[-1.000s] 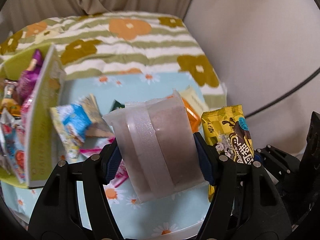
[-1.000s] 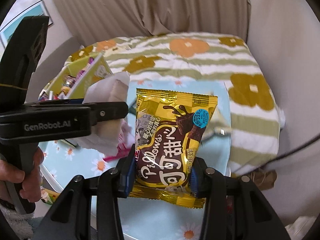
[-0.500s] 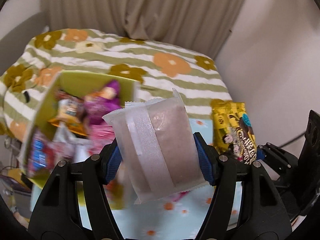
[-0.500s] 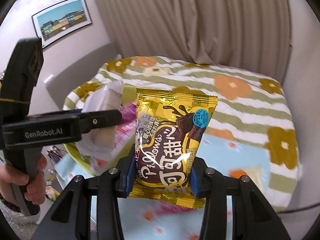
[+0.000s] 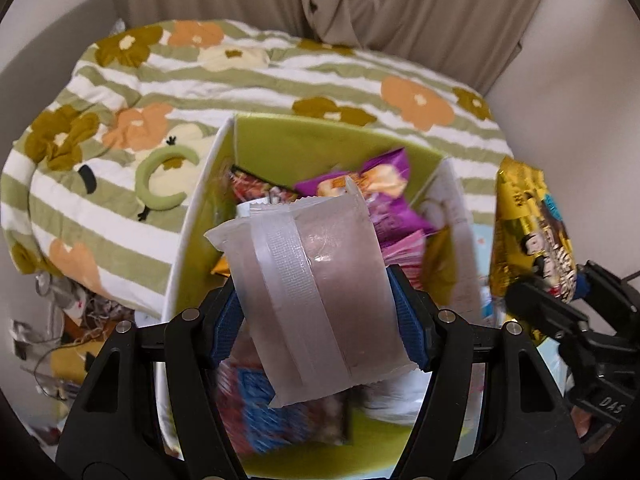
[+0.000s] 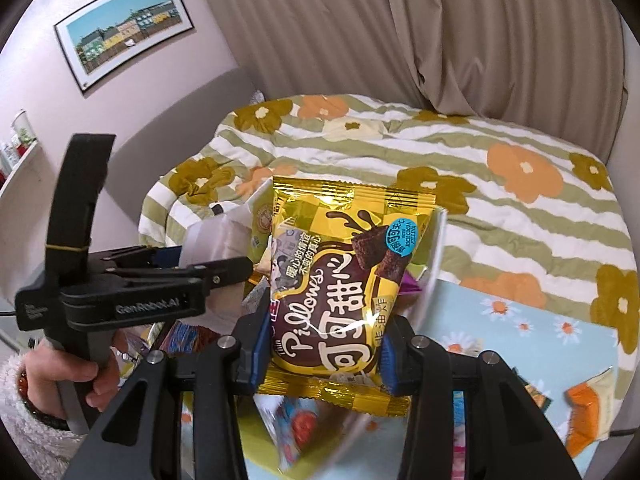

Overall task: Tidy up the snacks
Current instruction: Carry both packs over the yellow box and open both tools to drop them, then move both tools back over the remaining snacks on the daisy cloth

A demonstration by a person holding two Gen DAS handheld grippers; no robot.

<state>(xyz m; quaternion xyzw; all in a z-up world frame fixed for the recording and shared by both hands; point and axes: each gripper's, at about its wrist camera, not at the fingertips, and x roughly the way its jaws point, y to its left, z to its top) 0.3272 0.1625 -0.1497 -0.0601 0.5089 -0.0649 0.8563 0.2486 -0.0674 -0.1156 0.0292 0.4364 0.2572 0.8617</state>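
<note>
Frosted plastic, the translucent packet (image 5: pixel 316 300) sat clamped crosswise in the left gripper (image 5: pixel 316 320) above the green box (image 5: pixel 304 136); light, crushable, probably slippery. The right gripper (image 6: pixel 320 344) pinched the gold Pillows bag (image 6: pixel 340 280) low, beside it.

Gold-brown snack pack (image 6: pixel 344 280); translucent pinkish pouch (image 5: pixel 316 296); lime-green box (image 5: pixel 304 140).

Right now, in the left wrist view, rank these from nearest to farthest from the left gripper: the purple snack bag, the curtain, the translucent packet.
1. Translucent packet: clamped in the left gripper.
2. Purple snack bag: just beyond, inside the green box.
3. Curtain: far back, behind the floral blanket.
</note>
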